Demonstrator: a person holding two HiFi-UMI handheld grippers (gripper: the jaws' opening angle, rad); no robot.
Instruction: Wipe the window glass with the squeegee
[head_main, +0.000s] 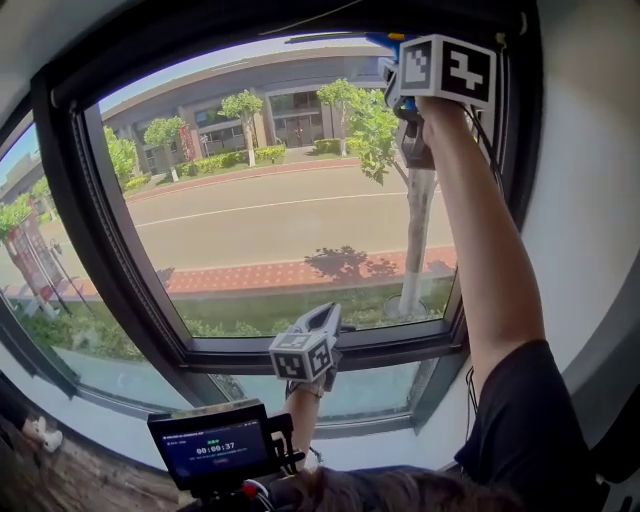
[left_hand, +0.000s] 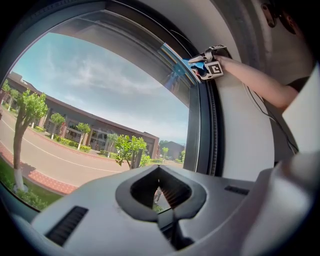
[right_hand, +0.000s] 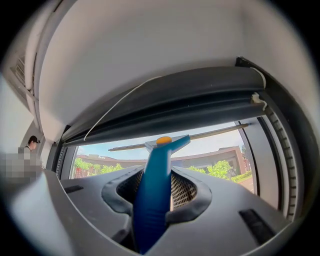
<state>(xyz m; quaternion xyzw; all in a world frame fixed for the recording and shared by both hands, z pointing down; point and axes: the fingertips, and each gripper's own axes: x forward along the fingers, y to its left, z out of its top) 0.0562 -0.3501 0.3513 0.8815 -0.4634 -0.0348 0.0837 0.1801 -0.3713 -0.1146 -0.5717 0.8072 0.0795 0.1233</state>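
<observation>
The squeegee (right_hand: 162, 155) has a blue handle with an orange dot, and its thin blade lies along the top edge of the window glass (head_main: 280, 210). My right gripper (right_hand: 156, 189) is shut on the handle. It is held high at the glass's upper right corner (head_main: 400, 82), on a raised arm. From the left gripper view the squeegee (left_hand: 192, 64) shows as a small blue shape at that corner. My left gripper (head_main: 325, 320) hangs low by the bottom frame, jaws together with nothing in them (left_hand: 162, 192).
A dark window frame (head_main: 320, 355) surrounds the pane, with a second lower pane (head_main: 370, 390) beneath. White wall (head_main: 590, 200) flanks the right side. A small screen device (head_main: 210, 445) sits below. A person (right_hand: 32, 142) stands far left in the right gripper view.
</observation>
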